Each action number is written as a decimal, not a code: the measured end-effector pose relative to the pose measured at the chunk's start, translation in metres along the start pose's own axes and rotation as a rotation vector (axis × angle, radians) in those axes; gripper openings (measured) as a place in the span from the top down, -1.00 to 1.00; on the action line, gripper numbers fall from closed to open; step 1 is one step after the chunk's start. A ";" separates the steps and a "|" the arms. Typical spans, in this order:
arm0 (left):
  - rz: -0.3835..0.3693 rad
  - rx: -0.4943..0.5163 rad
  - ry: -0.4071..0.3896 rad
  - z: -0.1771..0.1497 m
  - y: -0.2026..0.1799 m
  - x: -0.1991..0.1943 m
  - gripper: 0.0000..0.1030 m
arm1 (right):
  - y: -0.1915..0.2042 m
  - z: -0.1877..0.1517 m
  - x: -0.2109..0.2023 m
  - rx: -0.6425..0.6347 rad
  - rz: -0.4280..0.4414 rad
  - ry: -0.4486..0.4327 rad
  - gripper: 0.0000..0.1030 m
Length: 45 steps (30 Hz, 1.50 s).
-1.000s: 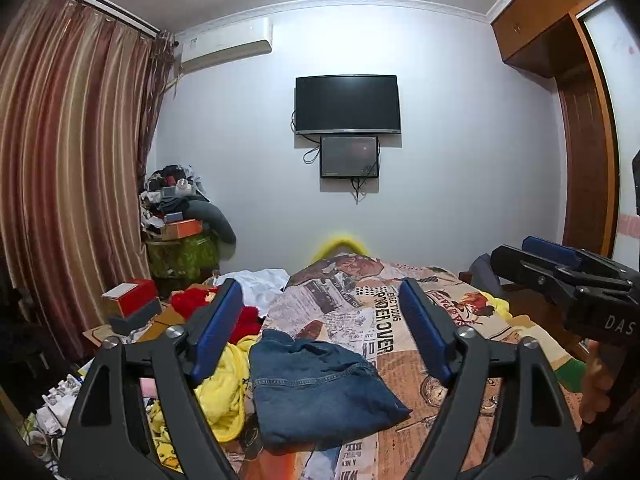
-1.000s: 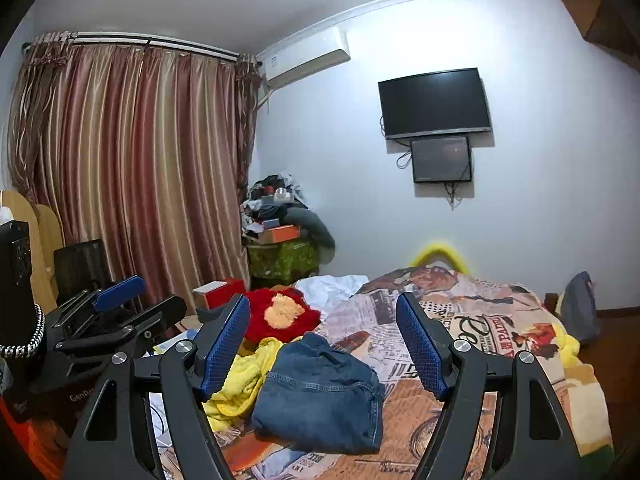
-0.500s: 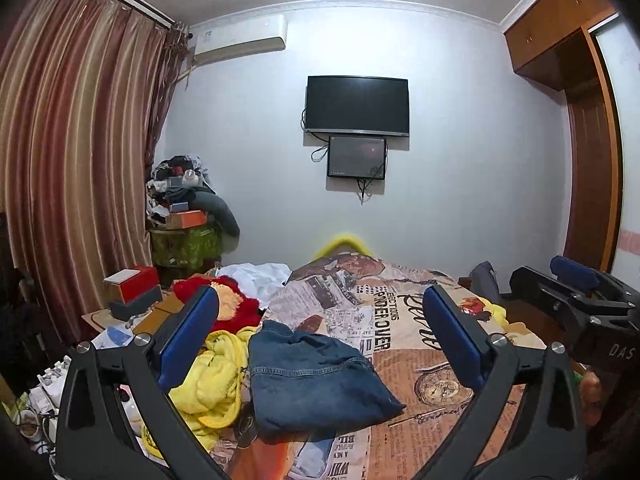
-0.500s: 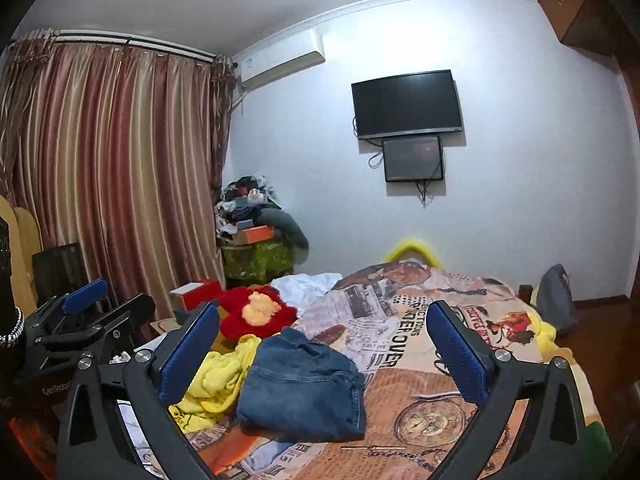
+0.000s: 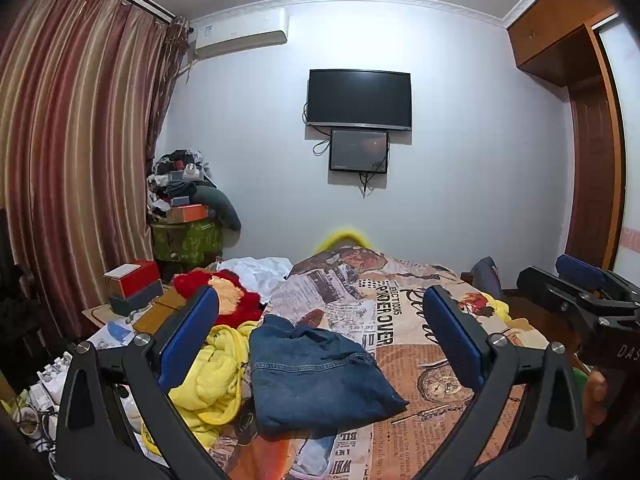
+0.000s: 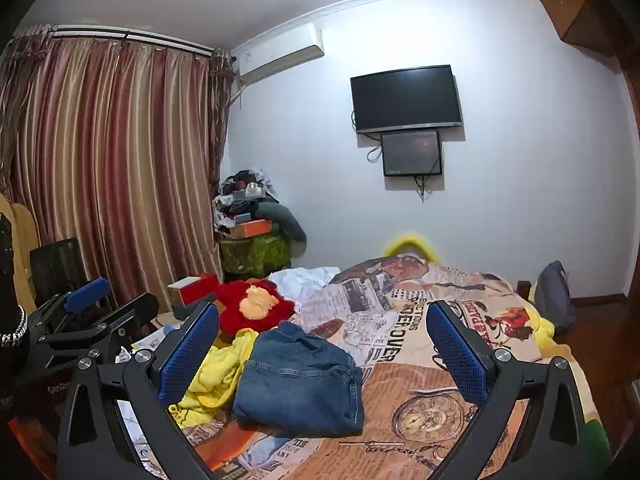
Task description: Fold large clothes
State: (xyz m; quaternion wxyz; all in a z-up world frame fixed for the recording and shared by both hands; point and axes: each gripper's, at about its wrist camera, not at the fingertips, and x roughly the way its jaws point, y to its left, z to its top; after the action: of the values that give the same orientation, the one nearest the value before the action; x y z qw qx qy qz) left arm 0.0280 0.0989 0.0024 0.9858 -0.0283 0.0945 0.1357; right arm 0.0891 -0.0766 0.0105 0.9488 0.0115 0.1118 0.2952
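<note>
Your left gripper (image 5: 320,328) and right gripper (image 6: 322,334) have spread from a narrower gap a second ago to wide open, holding nothing; both hang above the bed (image 5: 440,384), well clear of the jeans (image 5: 316,372), which lie in a compact folded bundle near the left edge, touching the yellow cloth (image 5: 212,372); open bedspread lies to the right for spreading or stacking.

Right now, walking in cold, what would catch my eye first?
Probably the folded blue jeans lying on the newspaper-print bedspread, with a crumpled yellow garment and a red plush toy beside them on the left. In front, both pairs of blue-padded tongs, left tongs and right tongs, are wide open and empty.
</note>
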 end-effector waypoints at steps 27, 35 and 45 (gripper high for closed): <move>-0.002 0.005 0.005 -0.001 0.001 0.001 -0.99 | 0.000 -0.001 0.000 0.002 0.002 0.003 -1.00; -0.012 0.006 0.007 -0.002 0.002 0.002 -0.99 | -0.002 -0.001 0.000 0.007 -0.001 0.003 -1.00; -0.033 0.004 0.016 -0.002 0.004 0.004 -0.99 | -0.003 -0.001 0.001 0.012 -0.005 0.005 -1.00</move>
State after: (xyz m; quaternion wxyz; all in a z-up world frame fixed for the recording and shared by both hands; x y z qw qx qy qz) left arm 0.0301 0.1034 -0.0005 0.9872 -0.0288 0.1021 0.1187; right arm 0.0912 -0.0785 0.0095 0.9492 0.0160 0.1158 0.2922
